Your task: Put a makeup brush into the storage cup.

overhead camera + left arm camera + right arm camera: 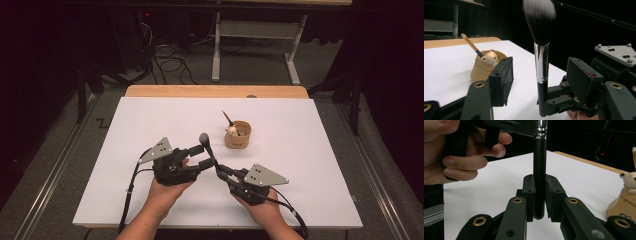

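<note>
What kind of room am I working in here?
Probably a lab or recording studio: dark curtained surroundings, a white board laid over a wooden table, loose cables on the carpet behind.

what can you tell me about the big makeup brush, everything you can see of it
The makeup brush has a glossy black handle, a shiny silver ferrule and a fluffy head of dark bristles fading to white tips. It stands about upright, head up, above the white table. The right claw is shut on the rounded bottom end of its handle. The left claw stands open around the handle without gripping it. The tan cup sits apart, farther back.
</note>
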`<state>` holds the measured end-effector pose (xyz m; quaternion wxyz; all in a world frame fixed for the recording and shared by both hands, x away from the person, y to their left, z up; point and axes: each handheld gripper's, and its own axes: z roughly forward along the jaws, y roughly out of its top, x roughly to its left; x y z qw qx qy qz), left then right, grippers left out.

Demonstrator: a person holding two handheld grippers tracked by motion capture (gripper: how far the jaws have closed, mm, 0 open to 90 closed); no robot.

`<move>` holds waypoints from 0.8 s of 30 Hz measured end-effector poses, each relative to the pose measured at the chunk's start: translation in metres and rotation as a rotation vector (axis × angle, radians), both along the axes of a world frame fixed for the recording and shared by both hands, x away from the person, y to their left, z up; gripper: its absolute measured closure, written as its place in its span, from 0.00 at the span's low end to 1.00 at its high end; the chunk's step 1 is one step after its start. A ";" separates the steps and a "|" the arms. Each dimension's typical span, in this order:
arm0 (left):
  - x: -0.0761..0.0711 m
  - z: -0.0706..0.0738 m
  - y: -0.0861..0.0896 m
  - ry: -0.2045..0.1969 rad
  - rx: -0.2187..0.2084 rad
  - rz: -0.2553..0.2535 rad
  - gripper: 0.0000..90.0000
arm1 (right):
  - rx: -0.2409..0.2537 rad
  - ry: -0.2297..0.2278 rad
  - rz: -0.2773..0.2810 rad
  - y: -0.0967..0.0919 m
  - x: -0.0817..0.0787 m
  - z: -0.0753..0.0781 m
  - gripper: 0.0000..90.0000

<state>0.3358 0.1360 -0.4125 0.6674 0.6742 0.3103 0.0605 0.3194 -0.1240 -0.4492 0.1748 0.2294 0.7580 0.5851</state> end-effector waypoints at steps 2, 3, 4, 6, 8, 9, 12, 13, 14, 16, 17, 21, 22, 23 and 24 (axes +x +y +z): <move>0.000 0.000 0.000 -0.002 -0.001 0.008 0.47 | 0.001 -0.002 0.001 0.000 0.000 0.000 0.90; 0.001 0.000 0.000 0.001 -0.006 0.006 0.49 | -0.002 -0.006 -0.001 0.001 0.000 0.000 0.90; 0.001 0.000 0.000 0.003 -0.007 0.006 0.51 | -0.004 -0.009 0.001 0.001 0.000 0.000 0.90; 0.002 0.000 0.000 0.009 -0.015 0.000 0.55 | -0.006 -0.015 0.009 0.001 0.000 0.000 0.90; 0.003 -0.001 -0.001 0.022 -0.023 -0.001 0.57 | -0.005 -0.005 0.001 0.002 -0.001 0.000 0.90; 0.003 -0.001 -0.001 0.028 -0.030 -0.005 0.59 | -0.005 -0.006 0.002 0.002 -0.001 0.000 0.90; 0.005 -0.001 -0.001 0.035 -0.045 -0.016 0.64 | -0.005 -0.004 0.000 0.002 -0.001 0.000 0.90; 0.005 -0.001 -0.001 0.035 -0.048 -0.018 0.65 | -0.005 -0.002 0.000 0.002 -0.001 0.000 0.90; 0.005 -0.001 -0.001 0.037 -0.049 -0.020 0.66 | -0.006 -0.004 0.001 0.002 -0.001 0.000 0.90; 0.005 -0.002 -0.001 0.041 -0.051 -0.022 0.68 | -0.007 -0.005 0.002 0.002 -0.001 0.000 0.90; 0.005 -0.002 -0.002 0.043 -0.053 -0.024 0.69 | -0.007 -0.003 0.002 0.002 -0.001 -0.001 0.90; 0.005 -0.002 -0.002 0.045 -0.064 -0.030 0.73 | -0.007 -0.004 0.004 0.003 -0.002 -0.001 0.90; 0.005 -0.002 -0.002 0.048 -0.067 -0.031 0.74 | -0.005 -0.007 0.007 0.003 -0.001 -0.001 0.90; 0.006 -0.002 -0.002 0.051 -0.069 -0.033 0.75 | -0.005 -0.010 0.008 0.003 -0.001 -0.001 0.90; 0.006 -0.003 -0.002 0.051 -0.074 -0.035 0.75 | -0.004 -0.006 0.007 0.003 -0.001 -0.001 0.90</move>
